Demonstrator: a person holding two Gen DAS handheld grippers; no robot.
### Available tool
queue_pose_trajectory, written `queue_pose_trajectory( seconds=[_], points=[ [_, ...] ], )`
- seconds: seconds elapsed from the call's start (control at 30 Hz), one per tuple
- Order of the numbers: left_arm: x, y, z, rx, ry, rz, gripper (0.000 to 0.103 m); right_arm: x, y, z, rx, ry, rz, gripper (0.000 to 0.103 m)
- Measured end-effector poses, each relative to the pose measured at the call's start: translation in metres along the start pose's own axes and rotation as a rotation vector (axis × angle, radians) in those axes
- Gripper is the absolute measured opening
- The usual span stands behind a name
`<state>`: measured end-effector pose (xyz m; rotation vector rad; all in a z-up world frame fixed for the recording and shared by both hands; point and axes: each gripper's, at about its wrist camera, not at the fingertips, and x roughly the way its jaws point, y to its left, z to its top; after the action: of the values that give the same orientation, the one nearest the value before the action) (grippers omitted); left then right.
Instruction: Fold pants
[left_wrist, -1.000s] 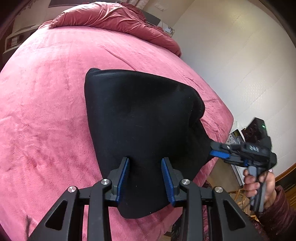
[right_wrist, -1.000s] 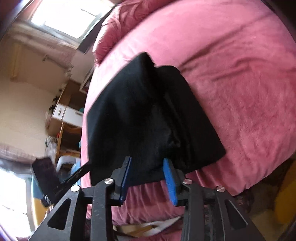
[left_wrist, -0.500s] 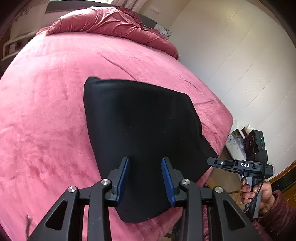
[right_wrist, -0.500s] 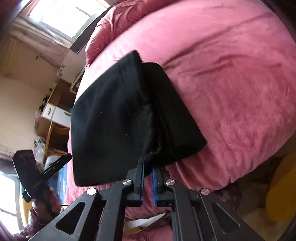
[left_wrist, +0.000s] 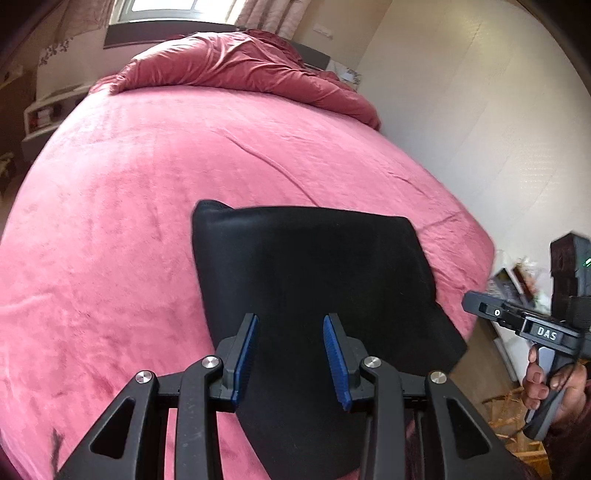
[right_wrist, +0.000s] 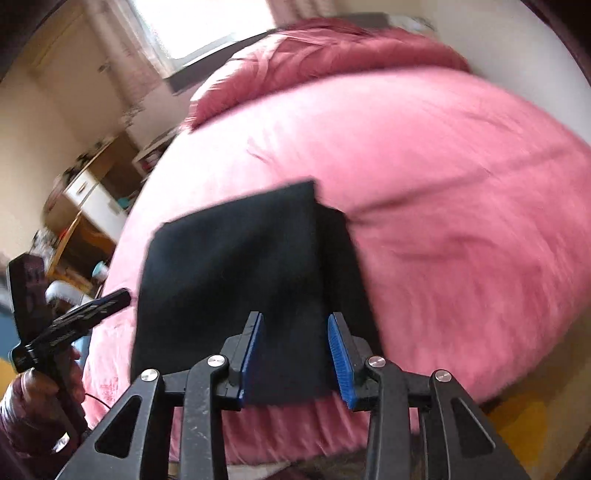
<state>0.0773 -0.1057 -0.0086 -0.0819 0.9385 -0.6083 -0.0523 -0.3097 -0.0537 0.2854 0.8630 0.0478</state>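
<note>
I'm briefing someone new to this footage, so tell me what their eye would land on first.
The big pink bed cover fills nearly the whole view, with a rumpled duvet heaped at its far end under the window. On its near edge lies the folded black pants, a dark block against the pink. Both tools hang above it with nothing between their blue pads: the left tool, and the right tool, whose jaws are opening.

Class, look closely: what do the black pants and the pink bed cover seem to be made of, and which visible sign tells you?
Black pants: likely soft knit or fleece; matte, limp, folds flat without sheen.
Pink bed cover: probably plush velvety fleece; the nap shows lighter and darker streaks.
</note>
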Motion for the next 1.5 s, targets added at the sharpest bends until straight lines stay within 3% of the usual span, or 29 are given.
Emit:
queue_pose_trajectory(
  seconds=[0.23,0.33,0.47,0.67,0.97,1.13,1.27,1.33,1.43,1.47,1.5],
  points=[
    [0.013,-0.015,0.008,0.057,-0.011,0.154,0.037,0.058,0.029,0.019,-0.076,0.055,-0.065,0.041],
    [0.023,-0.018,0.006,0.057,-0.004,0.178,0.037,0.066,0.019,0.022,-0.055,0.059,-0.095,0.041],
    [0.035,-0.02,0.004,0.053,0.003,0.196,0.045,0.073,0.004,0.019,-0.032,0.061,-0.148,0.041],
    [0.055,-0.023,0.0,0.076,0.029,0.231,0.045,0.091,-0.002,0.017,-0.052,0.082,-0.176,0.041],
    [0.077,-0.022,-0.004,0.065,0.053,0.221,0.058,0.117,-0.01,0.023,-0.06,0.065,-0.181,0.041],
    [0.082,-0.023,-0.004,0.07,0.045,0.224,0.061,0.121,-0.012,0.021,-0.073,0.034,-0.172,0.041],
    [0.066,-0.016,-0.001,0.028,0.022,0.161,0.061,0.116,-0.012,0.022,-0.06,0.025,-0.155,0.041],
    [0.049,-0.001,0.001,-0.039,-0.002,0.126,0.061,0.106,-0.013,0.025,-0.038,0.029,-0.108,0.045],
    [0.029,0.022,0.001,-0.102,-0.038,0.109,0.064,0.089,-0.021,0.029,0.005,0.027,-0.042,0.059],
    [0.027,0.029,0.0,-0.111,-0.039,0.121,0.066,0.083,-0.024,0.03,0.011,0.019,-0.041,0.073],
    [0.028,0.04,-0.002,-0.134,-0.022,0.107,0.071,0.078,-0.027,0.03,0.014,0.011,-0.046,0.082]
  ],
)
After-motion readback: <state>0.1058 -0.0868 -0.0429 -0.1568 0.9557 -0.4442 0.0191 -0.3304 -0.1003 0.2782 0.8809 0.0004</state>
